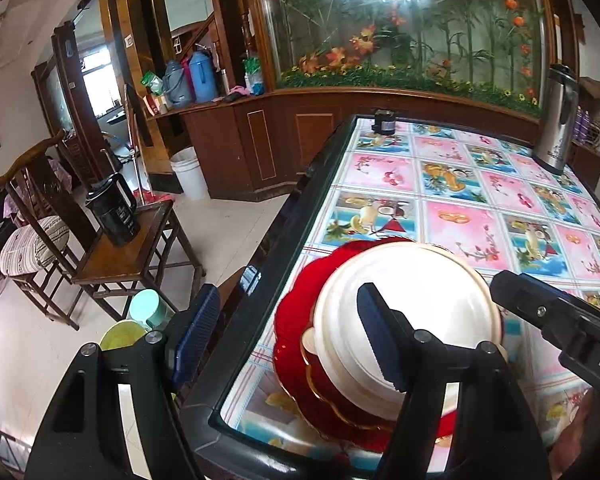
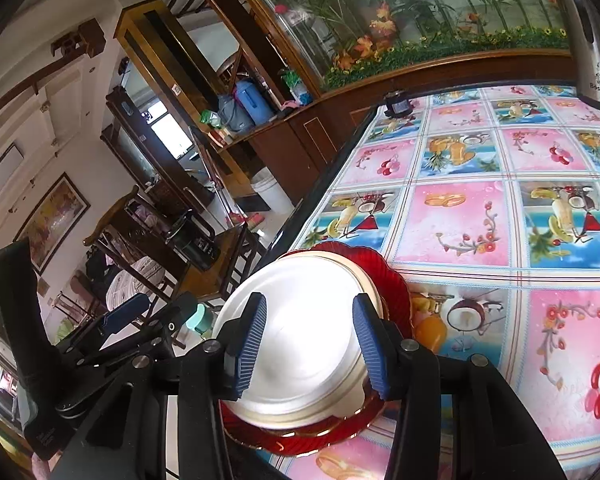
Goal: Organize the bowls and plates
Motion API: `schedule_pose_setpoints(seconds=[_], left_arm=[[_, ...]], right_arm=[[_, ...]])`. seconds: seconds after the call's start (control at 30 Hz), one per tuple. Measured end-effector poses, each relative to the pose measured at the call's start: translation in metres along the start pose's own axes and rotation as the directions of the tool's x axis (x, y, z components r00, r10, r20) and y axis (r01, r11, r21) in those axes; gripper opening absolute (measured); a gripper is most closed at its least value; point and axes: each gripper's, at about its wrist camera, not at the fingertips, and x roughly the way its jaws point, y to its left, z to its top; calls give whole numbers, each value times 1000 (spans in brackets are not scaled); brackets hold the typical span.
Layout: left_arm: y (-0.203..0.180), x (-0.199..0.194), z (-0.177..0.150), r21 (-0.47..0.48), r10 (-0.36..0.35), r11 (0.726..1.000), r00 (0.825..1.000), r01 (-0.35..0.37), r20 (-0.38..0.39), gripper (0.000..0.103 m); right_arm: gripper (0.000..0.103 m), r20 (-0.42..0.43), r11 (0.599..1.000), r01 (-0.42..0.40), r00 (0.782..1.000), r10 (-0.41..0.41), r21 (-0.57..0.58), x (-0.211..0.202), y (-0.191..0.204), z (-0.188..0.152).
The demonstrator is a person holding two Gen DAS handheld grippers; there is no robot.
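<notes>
The white bowl (image 2: 300,344) sits on the red plates (image 2: 392,280), both the right gripper (image 2: 306,344) and left gripper (image 1: 288,336) are wide open holding nothing, so stacking looks done and backing away is next.

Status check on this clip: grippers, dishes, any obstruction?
Left gripper open, straddling the table edge. Right gripper open above the white bowl. Bowl stacked on red plates at the table corner. Nothing blocking.

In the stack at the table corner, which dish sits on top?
The white bowl, plain with a gold rim, is on top; beneath it lie red plates with scalloped, ribbed edges. The right claw is open, straddling it.
</notes>
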Motion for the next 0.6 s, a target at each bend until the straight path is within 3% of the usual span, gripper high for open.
schedule_pose_setpoints(seconds=[0.6], left_arm=[[-40, -29, -33, 0, -99, 995, 992, 99, -81, 72]], right_arm=[[51, 38, 1000, 5, 999, -5, 4, -49, -11, -27]])
